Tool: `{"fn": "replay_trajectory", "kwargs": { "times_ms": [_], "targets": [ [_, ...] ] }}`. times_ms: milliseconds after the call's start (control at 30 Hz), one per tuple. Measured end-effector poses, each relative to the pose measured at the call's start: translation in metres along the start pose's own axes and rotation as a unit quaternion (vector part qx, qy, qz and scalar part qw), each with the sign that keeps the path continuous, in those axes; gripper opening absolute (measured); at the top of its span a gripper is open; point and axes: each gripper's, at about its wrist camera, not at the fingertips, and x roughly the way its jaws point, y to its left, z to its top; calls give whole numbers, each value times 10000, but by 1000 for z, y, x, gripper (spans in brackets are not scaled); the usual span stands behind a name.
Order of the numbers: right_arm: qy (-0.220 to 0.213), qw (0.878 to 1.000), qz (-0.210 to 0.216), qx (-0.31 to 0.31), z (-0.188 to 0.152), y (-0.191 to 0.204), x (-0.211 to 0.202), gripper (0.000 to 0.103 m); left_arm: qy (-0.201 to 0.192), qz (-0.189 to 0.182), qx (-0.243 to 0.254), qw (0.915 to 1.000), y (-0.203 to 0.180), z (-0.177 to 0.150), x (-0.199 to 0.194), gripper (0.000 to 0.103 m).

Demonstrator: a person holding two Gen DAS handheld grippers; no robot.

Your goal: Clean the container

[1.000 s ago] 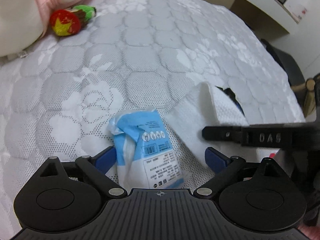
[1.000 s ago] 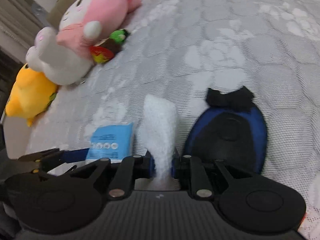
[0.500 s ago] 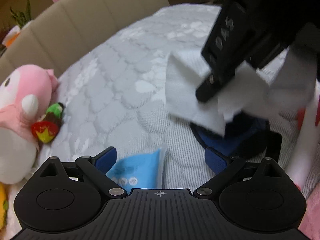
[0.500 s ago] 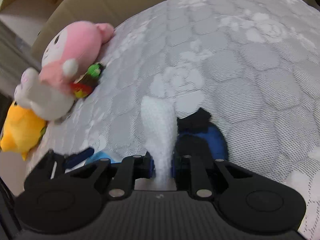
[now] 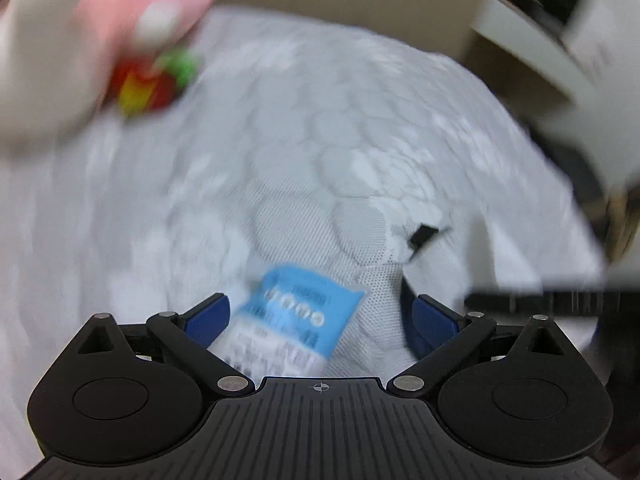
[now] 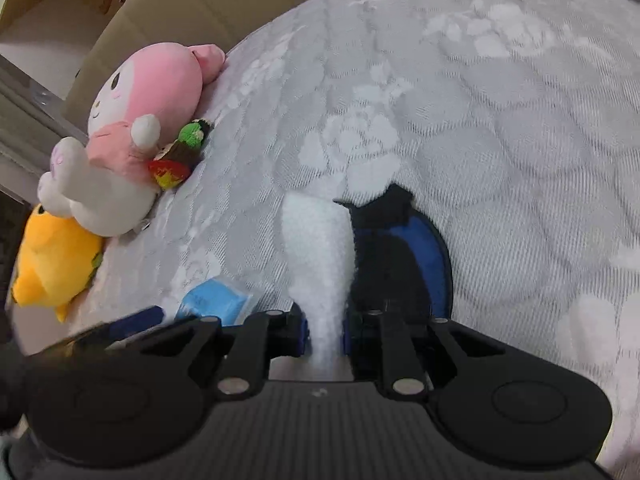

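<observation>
Quilted grey bedspread (image 6: 460, 112) fills my both views. Pink plush (image 6: 152, 96) and yellow plush (image 6: 56, 264) at its far-left edge; yellow one visible from right wrist only. Blue-black container (image 6: 408, 256) flat on bedspread, half hidden behind white wipe (image 6: 320, 248). My right gripper (image 6: 324, 334) pinches wipe. My left gripper (image 5: 320, 316) spread wide, jaws just opening, straddling blue packet (image 5: 296, 312) without contact; left view blurred.

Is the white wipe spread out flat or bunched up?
Bunched up. The white wipe stands as a narrow strip pinched in the right gripper, beside the blue container.
</observation>
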Motion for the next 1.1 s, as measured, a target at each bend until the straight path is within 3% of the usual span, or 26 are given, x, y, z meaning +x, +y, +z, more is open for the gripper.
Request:
{"fn": "replay_trajectory", "kwargs": {
  "times_ms": [167,267,400,567,633,667,867,1100],
  "targets": [
    [-71,9994,-246,-226,-10,10,-2,20,251,-71,-976,9949,28,-7,-14,101],
    [-14,9998,-71,-197,-11,12,0,20,447,-425,-1262,9901,34,-16,-15,101],
    [112,9996,138,-210,-11,17,4,20,679,-525,-1187,9892,29,-22,-7,101],
    [378,9947,114,-945,-7,50,21,20,811,-525,-1481,9842,38,-19,7,101],
    [500,9919,282,-1135,-3,61,28,20,997,-400,-1521,9825,39,-21,18,101],
    [526,9910,362,-1179,-3,66,30,14,1070,-323,-1509,9822,39,-22,22,101],
    [638,9908,592,-1032,-4,60,39,15,886,114,-1143,9894,28,-17,22,101],
    [909,9876,164,-1269,-16,57,55,18,998,305,-970,9898,22,-14,33,101]
  ]
}}
